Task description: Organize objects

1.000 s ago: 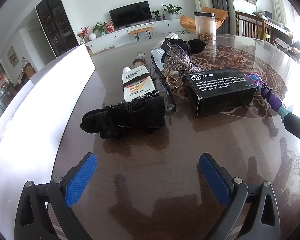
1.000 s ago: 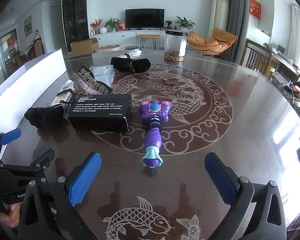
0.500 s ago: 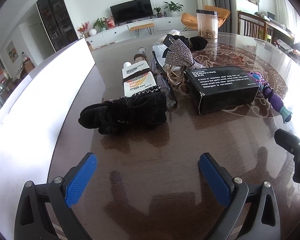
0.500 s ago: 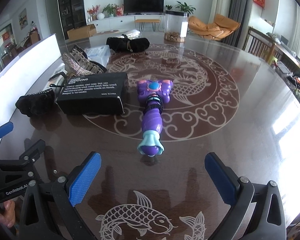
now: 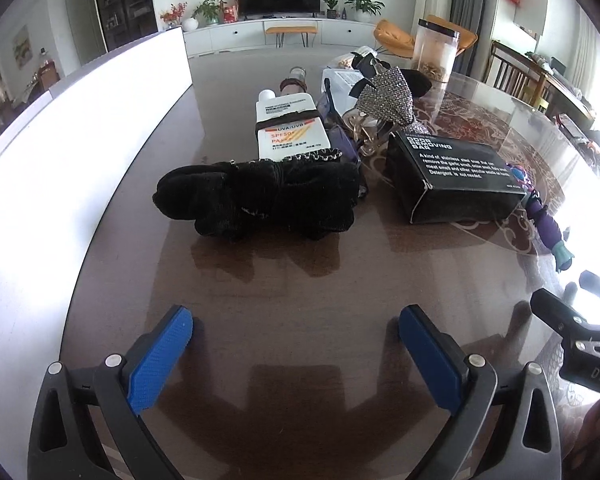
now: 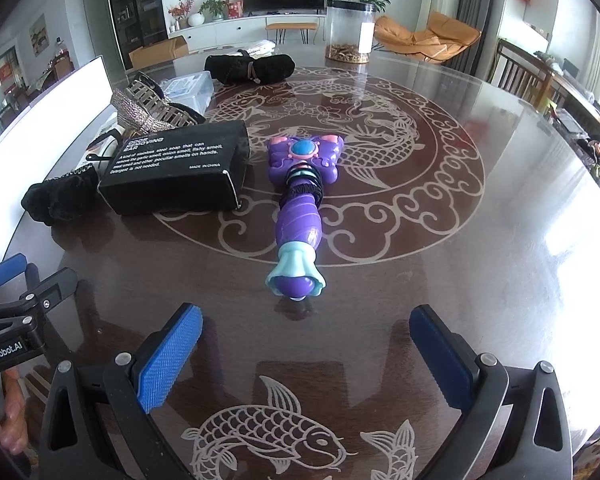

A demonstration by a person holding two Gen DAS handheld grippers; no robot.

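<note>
A purple toy wand (image 6: 300, 216) lies on the dark table, handle end toward my right gripper (image 6: 306, 340), which is open and empty just short of it. A black box (image 6: 176, 172) lies left of the wand; it also shows in the left wrist view (image 5: 456, 176). A black fabric bundle (image 5: 260, 196) lies ahead of my left gripper (image 5: 296, 340), which is open and empty. Behind the bundle lies a white sunscreen bottle (image 5: 290, 128), and a glittery shoe (image 5: 388, 96) is to its right.
A white box wall (image 5: 80, 140) runs along the table's left side. A clear jar (image 6: 350, 32), a second black bundle (image 6: 250, 68) and a clear plastic pack (image 6: 188, 86) sit at the far side. The table (image 6: 480, 240) has a carp pattern.
My right gripper has moved closer to the wand's handle end. My left gripper has edged toward the black bundle and turned slightly left. Both stay open.
</note>
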